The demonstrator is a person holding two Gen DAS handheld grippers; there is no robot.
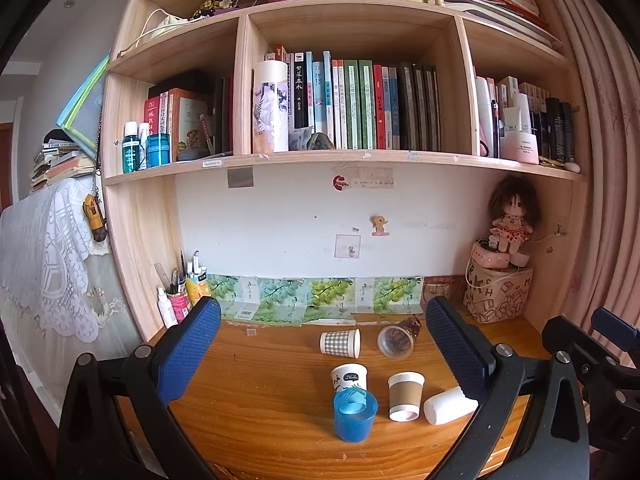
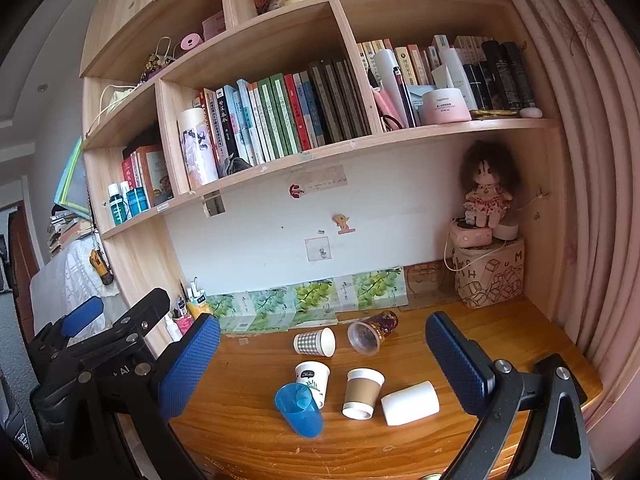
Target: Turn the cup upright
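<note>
Several cups sit on the wooden desk (image 1: 248, 408). A blue plastic cup (image 1: 355, 416) stands upright at the front, also in the right wrist view (image 2: 299, 409). Behind it stands a white printed cup (image 1: 349, 377). A brown-sleeved cup (image 1: 405, 396) stands upside down. A plain white cup (image 1: 449, 405) lies on its side at the right. A checked cup (image 1: 340, 343) and a clear cup with a dark print (image 1: 398, 340) lie on their sides further back. My left gripper (image 1: 324, 364) and right gripper (image 2: 324, 364) are open and empty, held above the desk's front.
A bookshelf (image 1: 340, 156) full of books hangs over the desk. A pen holder (image 1: 180, 300) stands at the back left. A doll (image 1: 512, 220) sits on a printed bag (image 1: 496, 296) at the back right. A pink curtain (image 1: 608, 200) hangs at the right.
</note>
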